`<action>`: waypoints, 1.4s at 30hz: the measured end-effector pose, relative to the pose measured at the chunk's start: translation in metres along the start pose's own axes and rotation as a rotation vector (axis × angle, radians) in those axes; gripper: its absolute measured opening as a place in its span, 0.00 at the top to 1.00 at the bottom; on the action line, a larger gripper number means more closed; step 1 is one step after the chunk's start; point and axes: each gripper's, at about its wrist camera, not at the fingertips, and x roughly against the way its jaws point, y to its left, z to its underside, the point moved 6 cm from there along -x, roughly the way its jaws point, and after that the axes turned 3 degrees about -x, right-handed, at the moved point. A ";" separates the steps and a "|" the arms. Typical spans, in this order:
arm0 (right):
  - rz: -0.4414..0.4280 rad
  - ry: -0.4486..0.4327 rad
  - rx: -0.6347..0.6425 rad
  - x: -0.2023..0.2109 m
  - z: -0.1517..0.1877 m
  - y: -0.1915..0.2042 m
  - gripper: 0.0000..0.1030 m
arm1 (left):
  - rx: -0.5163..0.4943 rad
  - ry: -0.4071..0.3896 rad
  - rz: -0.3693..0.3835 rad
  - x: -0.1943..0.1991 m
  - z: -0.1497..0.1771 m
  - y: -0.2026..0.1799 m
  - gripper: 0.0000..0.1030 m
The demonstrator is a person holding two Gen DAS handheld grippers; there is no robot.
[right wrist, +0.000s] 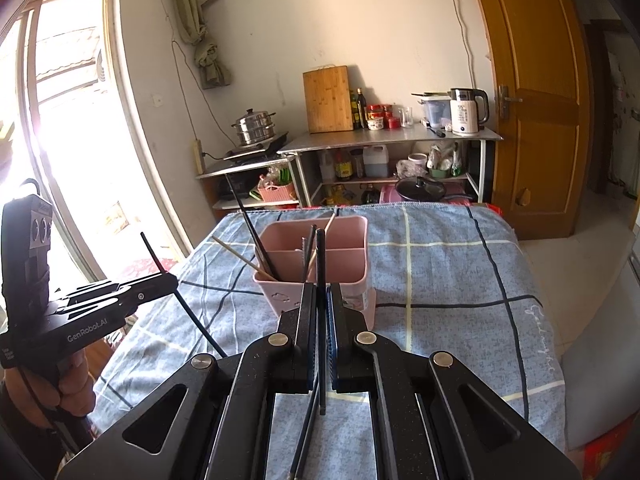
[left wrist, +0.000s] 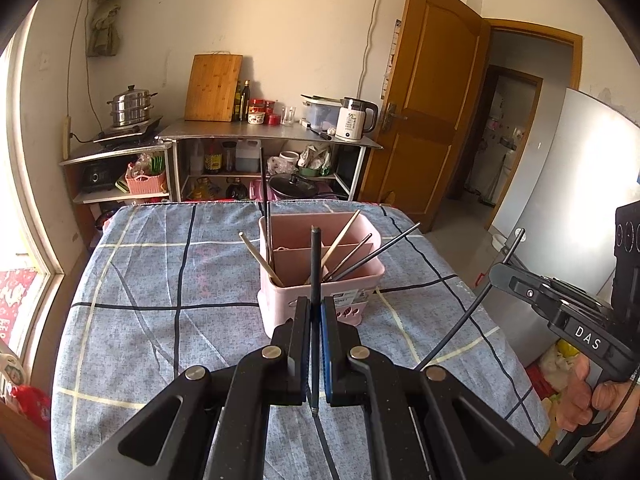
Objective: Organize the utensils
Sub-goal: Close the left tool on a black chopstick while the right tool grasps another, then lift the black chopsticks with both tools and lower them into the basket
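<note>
A pink divided utensil holder (left wrist: 280, 308) (right wrist: 348, 276) stands on the blue checked tablecloth (left wrist: 160, 280) (right wrist: 440, 280). Several wooden and dark chopsticks lean in its compartments. My left gripper (left wrist: 316, 302) is shut on a black chopstick (left wrist: 316, 264) that points up just in front of the holder. In the right wrist view the left gripper (right wrist: 174, 280) shows at the left with that stick slanting through it. My right gripper (right wrist: 321, 288) is shut on another black chopstick (right wrist: 321, 264) in front of the holder. The right gripper (left wrist: 494, 274) also appears at the right edge, over the table's right side.
Beyond the table's far edge stands a metal shelf (left wrist: 268, 136) with a kettle (left wrist: 354, 120), cutting board (left wrist: 214, 88) and jars. A steamer pot (left wrist: 130, 106) sits to its left. A wooden door (left wrist: 428, 100) is on the right and a bright window (right wrist: 72, 120) on the left. A person's hand (left wrist: 580, 392) holds each gripper handle.
</note>
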 end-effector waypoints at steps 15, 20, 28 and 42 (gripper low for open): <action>-0.032 -0.066 0.048 0.001 -0.039 0.026 0.95 | -0.030 -0.048 0.000 0.015 -0.050 -0.001 0.96; -0.044 -0.089 0.046 -0.005 -0.058 0.031 0.95 | -0.018 -0.063 0.004 0.012 -0.071 0.003 0.96; -0.060 -0.112 0.032 -0.019 -0.081 0.035 0.95 | -0.018 -0.078 -0.012 -0.001 -0.102 0.009 0.96; -0.076 -0.147 -0.012 -0.044 -0.110 0.026 0.95 | -0.008 -0.104 -0.022 -0.029 -0.134 0.023 0.96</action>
